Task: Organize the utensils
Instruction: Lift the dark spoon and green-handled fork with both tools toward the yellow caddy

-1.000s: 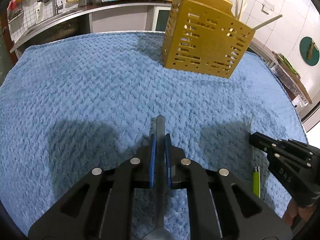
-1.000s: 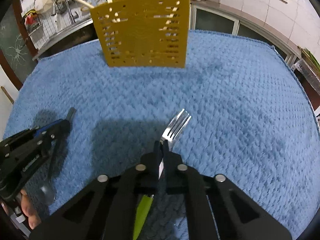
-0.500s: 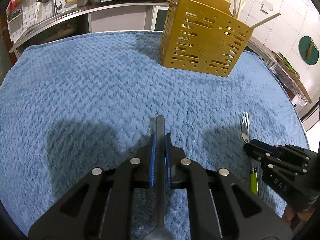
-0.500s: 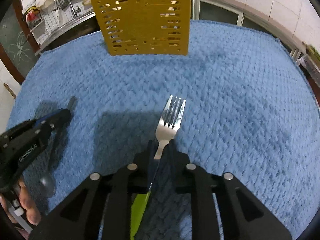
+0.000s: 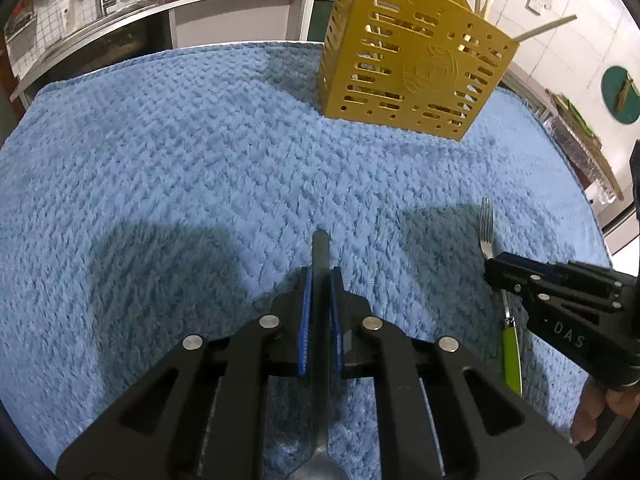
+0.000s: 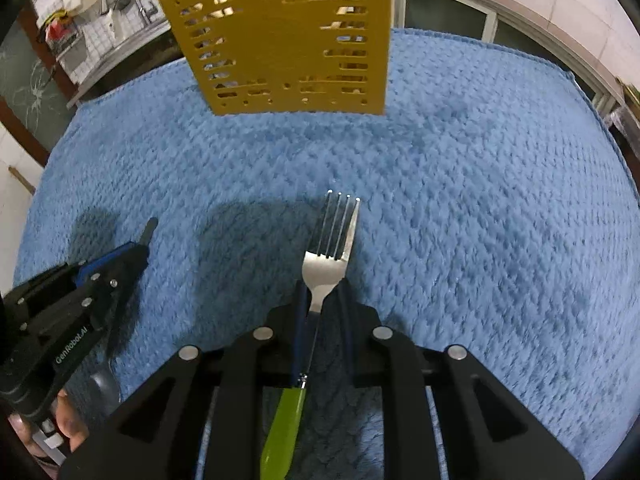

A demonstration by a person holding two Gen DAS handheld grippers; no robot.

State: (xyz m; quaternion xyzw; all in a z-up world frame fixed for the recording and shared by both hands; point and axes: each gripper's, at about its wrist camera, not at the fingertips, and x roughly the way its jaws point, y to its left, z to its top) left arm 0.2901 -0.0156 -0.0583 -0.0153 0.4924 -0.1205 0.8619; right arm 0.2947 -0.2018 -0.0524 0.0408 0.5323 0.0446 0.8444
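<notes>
We held the left gripper (image 5: 320, 280) clenched on the dark spoon handle (image 5: 320, 248), ready to carry it to the yellow holder (image 5: 404, 68) at the far side of the blue towel (image 5: 160, 160). The right gripper (image 6: 322, 294) stood released around the fork (image 6: 332, 240), which lay on the towel. The spoon bowl was cut off, and the holder's compartments were hidden.

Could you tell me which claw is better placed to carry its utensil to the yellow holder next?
Left, I think: the left claw is shut on the spoon, while the right claw only straddles the fork.
</notes>
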